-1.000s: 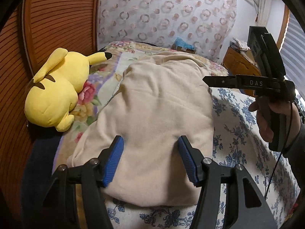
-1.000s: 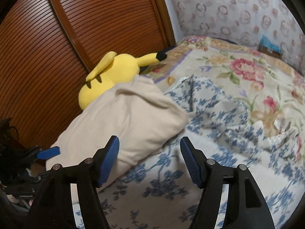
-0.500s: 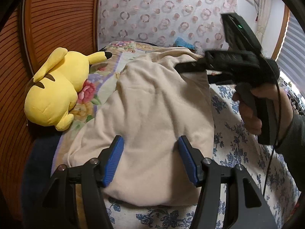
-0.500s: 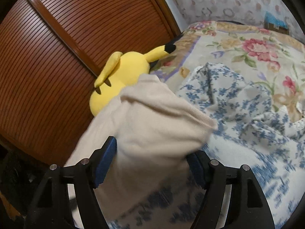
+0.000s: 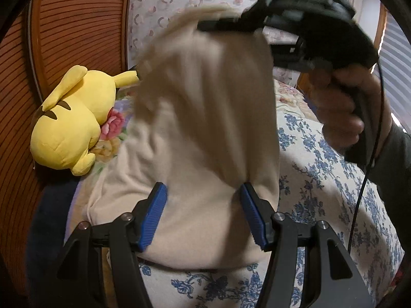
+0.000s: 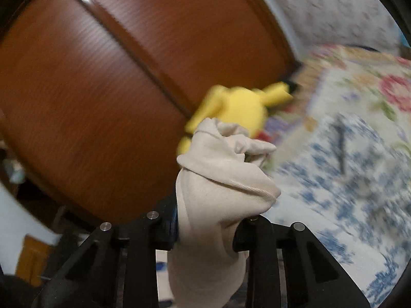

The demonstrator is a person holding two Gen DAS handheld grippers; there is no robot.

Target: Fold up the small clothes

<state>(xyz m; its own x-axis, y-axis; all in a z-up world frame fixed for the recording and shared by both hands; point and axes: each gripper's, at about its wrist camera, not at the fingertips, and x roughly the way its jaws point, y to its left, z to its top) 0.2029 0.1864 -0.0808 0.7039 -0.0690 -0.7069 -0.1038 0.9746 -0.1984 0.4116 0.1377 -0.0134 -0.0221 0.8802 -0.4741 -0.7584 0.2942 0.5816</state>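
Note:
A beige garment (image 5: 205, 133) lies on the blue-flowered bedspread (image 5: 321, 179). Its far end is lifted high and blurred. My right gripper (image 5: 223, 24) is shut on that far end, held up by a hand (image 5: 341, 113). In the right wrist view the bunched beige cloth (image 6: 221, 179) is pinched in the right gripper (image 6: 208, 228), whose jaws stand close together. My left gripper (image 5: 203, 218) is open, its blue pads (image 5: 154, 215) spread over the garment's near end, holding nothing.
A yellow plush toy (image 5: 74, 120) lies at the left against the brown slatted wooden wall (image 5: 77, 25); it also shows in the right wrist view (image 6: 244, 105). A patterned curtain (image 5: 159, 5) hangs behind. A floral quilt (image 6: 372, 89) covers the far bed.
My right gripper closed on the garment's far end and lifted it up and toward me. The left gripper stayed open over the near end.

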